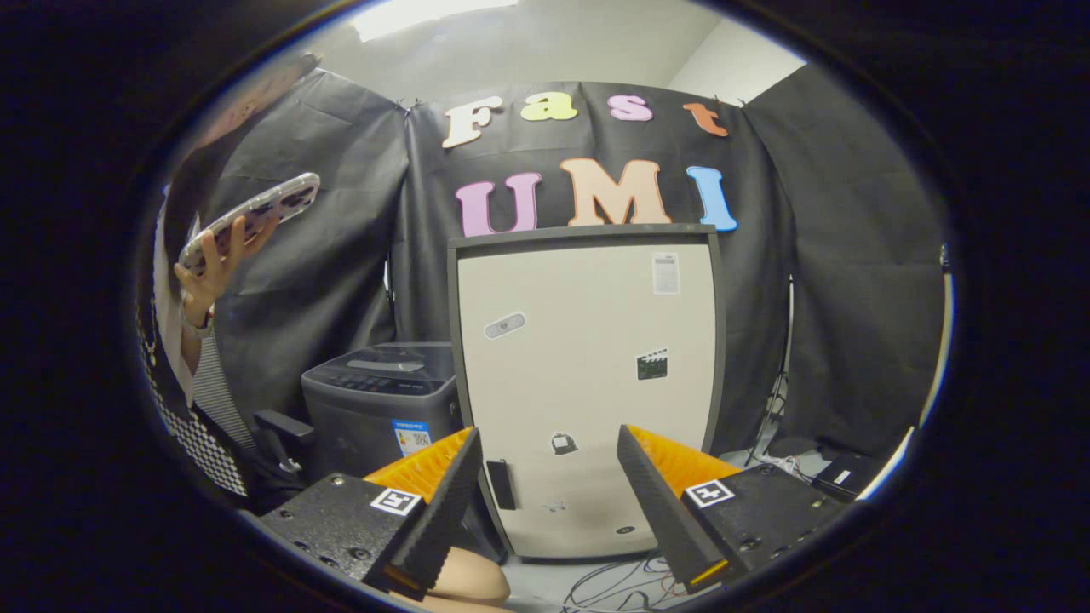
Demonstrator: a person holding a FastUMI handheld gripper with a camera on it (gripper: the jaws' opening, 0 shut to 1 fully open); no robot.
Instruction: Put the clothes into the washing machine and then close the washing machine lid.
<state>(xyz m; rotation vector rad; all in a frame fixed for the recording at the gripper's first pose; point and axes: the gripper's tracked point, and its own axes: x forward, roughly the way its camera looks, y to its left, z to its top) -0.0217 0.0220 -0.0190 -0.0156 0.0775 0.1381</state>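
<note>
The gripper [545, 502] is hanging wide open and holding nothing, while the washing machine [379, 396] is sitting lid-down at lower left, fitting either the task's outset or its finish.

A bright ceiling light [426, 13] glares overhead; the scene below is evenly lit and sharp. Straight edges of the pale cabinet [588, 375] bow from fisheye distortion.

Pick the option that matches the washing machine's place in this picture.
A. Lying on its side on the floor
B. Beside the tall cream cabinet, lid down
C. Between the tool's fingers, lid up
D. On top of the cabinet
B: the washing machine stands beside the cream cabinet, lid down, beyond the open, empty tool.
</note>
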